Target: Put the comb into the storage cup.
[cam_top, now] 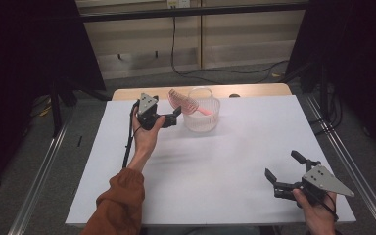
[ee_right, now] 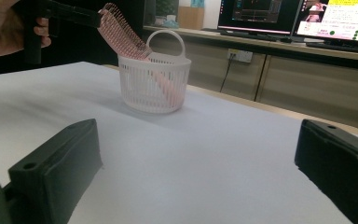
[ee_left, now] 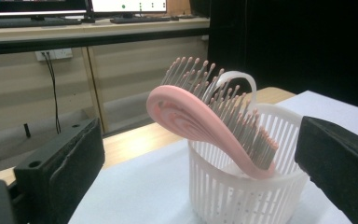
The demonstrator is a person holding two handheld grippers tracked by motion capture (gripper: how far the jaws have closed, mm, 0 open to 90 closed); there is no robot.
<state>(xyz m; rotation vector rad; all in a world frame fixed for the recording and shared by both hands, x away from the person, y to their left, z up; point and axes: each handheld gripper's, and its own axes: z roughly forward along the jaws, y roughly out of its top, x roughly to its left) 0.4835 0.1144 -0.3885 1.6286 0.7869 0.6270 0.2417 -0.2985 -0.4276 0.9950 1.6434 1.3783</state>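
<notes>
A pink hairbrush (cam_top: 182, 101) stands tilted in a small white slotted basket (cam_top: 201, 116) at the back middle of the white table. Its handle is down inside and its bristled head sticks out toward the left. My left gripper (cam_top: 175, 116) is held just left of the basket, open, with one jaw close to the brush head. In the left gripper view the brush (ee_left: 200, 119) and basket (ee_left: 242, 186) sit ahead, between the wide-apart jaws of the gripper (ee_left: 199, 140). My right gripper (cam_top: 282, 165) is open over the front right of the table, holding nothing, and the right gripper view looks across at the basket (ee_right: 153, 84).
The white table top (cam_top: 215, 166) has a wooden strip (cam_top: 254, 89) along its back edge. Metal rails (cam_top: 44, 171) run along the floor on both sides, and cables (cam_top: 215, 73) lie behind the table. A desk with monitors (ee_right: 261, 14) stands beyond.
</notes>
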